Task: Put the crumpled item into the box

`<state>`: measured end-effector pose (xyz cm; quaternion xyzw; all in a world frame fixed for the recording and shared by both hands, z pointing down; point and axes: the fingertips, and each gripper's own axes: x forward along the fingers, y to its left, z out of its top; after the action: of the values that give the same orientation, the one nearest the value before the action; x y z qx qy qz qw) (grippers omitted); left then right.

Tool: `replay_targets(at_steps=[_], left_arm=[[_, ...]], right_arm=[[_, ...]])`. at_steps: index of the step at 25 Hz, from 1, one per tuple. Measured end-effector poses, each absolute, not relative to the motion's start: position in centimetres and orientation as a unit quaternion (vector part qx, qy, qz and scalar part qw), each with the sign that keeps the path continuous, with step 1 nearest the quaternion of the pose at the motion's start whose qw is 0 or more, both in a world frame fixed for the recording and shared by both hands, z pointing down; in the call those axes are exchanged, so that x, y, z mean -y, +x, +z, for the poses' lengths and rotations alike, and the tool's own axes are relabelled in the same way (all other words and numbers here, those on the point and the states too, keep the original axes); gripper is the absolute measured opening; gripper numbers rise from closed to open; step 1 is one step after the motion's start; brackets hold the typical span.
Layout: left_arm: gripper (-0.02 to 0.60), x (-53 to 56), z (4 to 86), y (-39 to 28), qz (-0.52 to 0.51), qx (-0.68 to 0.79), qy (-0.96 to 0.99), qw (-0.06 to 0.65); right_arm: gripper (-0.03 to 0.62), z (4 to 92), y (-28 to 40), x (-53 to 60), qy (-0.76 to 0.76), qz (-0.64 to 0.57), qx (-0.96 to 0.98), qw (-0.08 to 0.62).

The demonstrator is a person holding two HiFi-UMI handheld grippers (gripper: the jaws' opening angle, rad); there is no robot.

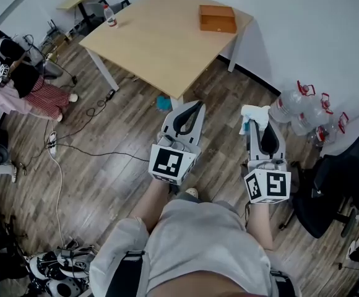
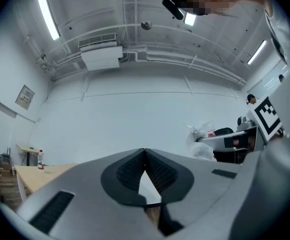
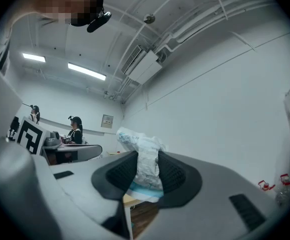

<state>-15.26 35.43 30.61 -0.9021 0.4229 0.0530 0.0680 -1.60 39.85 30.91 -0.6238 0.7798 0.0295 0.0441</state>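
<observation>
Nearest the lens, bottom of the head view: operator's torso in a grey shirt [image 1: 198, 240], forearms running up to the two marker cubes. Left gripper [image 1: 194, 106] sits centre frame over the wood-plank floor [image 1: 105, 166]; in its own view [image 2: 145, 150] I read the jaws as closed tip to tip, nothing between them, only a thin triangular gap lower down. Right gripper [image 1: 267, 126] sits right of centre; in its own view [image 3: 146, 158] the jaws stand fairly wide and are clamped on the crumpled item [image 3: 141, 145], a white wad with a pale blue edge, pads pressing both its sides and its top bulging above the tips. In the head view the same wad [image 1: 252, 112] shows at the gripper's tip, off the floor. The wooden box [image 1: 217, 18] lies at the top of the frame, right of centre, near the far corner of a light wood table [image 1: 161, 42], well apart from the item. A water bottle [image 1: 110, 16] stands at the table's opposite corner. Clear water jugs [image 1: 303, 107] cluster at right against the wall, with a black office chair [image 1: 346, 178] below them. A seated person [image 1: 18, 73] is at upper left.
</observation>
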Motion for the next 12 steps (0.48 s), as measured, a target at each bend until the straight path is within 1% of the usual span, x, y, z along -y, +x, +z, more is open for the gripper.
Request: replay_targets(at_steps=[6,12], left_arm=[[0.014,-33.4,31.0,-15.2,0.052,-0.412,-0.907,0.065],[0.014,-31.3,31.4,-13.9,0.06,-0.406,-0.91,0.058]], right_arm=[[0.121,31.4,-1.8,-38.5,-0.63,0.03,-0.775,0.039],[0.121,31.8,-0.2,-36.1,-0.637,0.021,-0.77,0.046]])
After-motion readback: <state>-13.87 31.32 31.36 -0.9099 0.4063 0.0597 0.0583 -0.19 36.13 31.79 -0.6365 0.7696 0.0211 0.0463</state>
